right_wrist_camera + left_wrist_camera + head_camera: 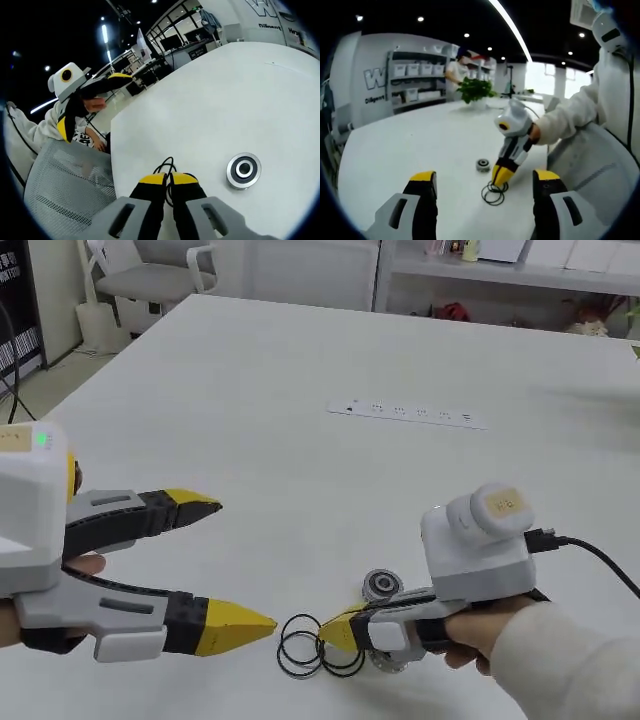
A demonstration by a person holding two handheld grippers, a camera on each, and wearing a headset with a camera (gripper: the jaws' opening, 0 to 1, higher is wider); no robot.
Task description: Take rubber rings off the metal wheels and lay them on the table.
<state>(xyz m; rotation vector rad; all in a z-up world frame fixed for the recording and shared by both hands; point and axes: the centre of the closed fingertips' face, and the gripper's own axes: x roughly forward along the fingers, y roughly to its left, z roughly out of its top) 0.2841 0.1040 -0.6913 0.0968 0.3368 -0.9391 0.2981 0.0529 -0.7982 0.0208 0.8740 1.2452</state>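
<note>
the right gripper (335, 632) lies low over the table (300, 470) close to its near edge. its jaws are drawn almost together, and their yellow tips rest in the small heap of rubber rings (310, 645). in the right gripper view a black loop (167, 164) runs out from between the tips, so it looks to have one ring nipped, though the strand is too thin to be sure. the left gripper (240, 562) hangs above the table toward the near left corner, spread wide, with nothing in it.

the rings lie flat and overlapping, with no long axis to speak of. they touch the right gripper's tips and spread from them along the near edge toward the left gripper. from the left gripper they sit ahead, just past its lower tip, as the left gripper view shows (493, 192). the right gripper is plainly the nearer.

one metal wheel (381, 585) lies flat, bare of any ring, just beside the right gripper on the side away from the near edge. it is near the heap but apart from it. a power strip (408, 413) lies well off toward the far edge.
</note>
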